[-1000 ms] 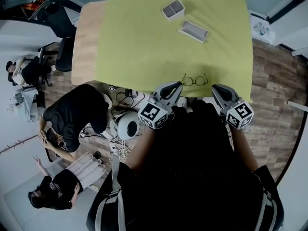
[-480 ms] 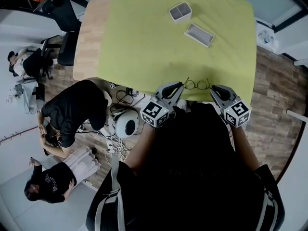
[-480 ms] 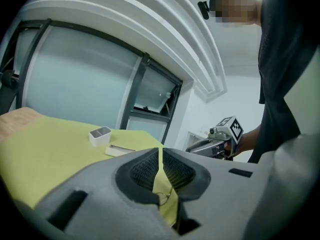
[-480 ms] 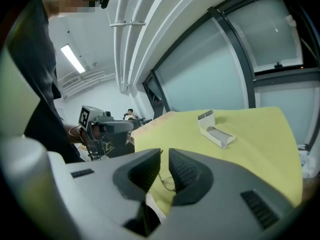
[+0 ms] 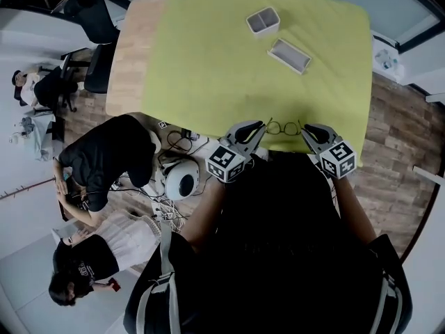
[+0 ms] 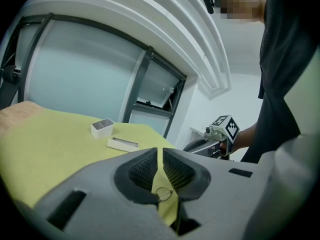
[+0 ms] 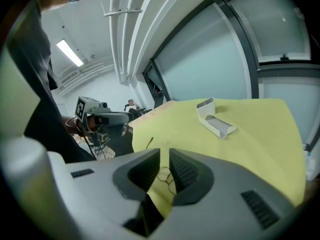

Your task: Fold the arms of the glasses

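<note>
The thin wire-rimmed glasses [image 5: 284, 127] lie on the yellow-green cloth [image 5: 229, 68] near the table's front edge, arms spread toward me. My left gripper [image 5: 252, 129] sits just left of them and my right gripper [image 5: 309, 132] just right, both apart from the frame. In the left gripper view the jaws [image 6: 160, 151] leave only a thin slit, with a lens [image 6: 163, 193] showing through it. The right gripper view shows its jaws [image 7: 164, 154] nearly together, the glasses [image 7: 166, 176] beyond them. Neither gripper holds anything.
A small white two-compartment tray [image 5: 263, 20] and a flat white case [image 5: 290, 55] stand at the far side of the cloth. Bare wood [image 5: 128, 54] shows at the table's left. People, a chair, cables and a round white device [image 5: 182, 183] occupy the floor at left.
Both grippers have moved in toward the glasses and now flank them closely. The glasses have not moved on the cloth.
</note>
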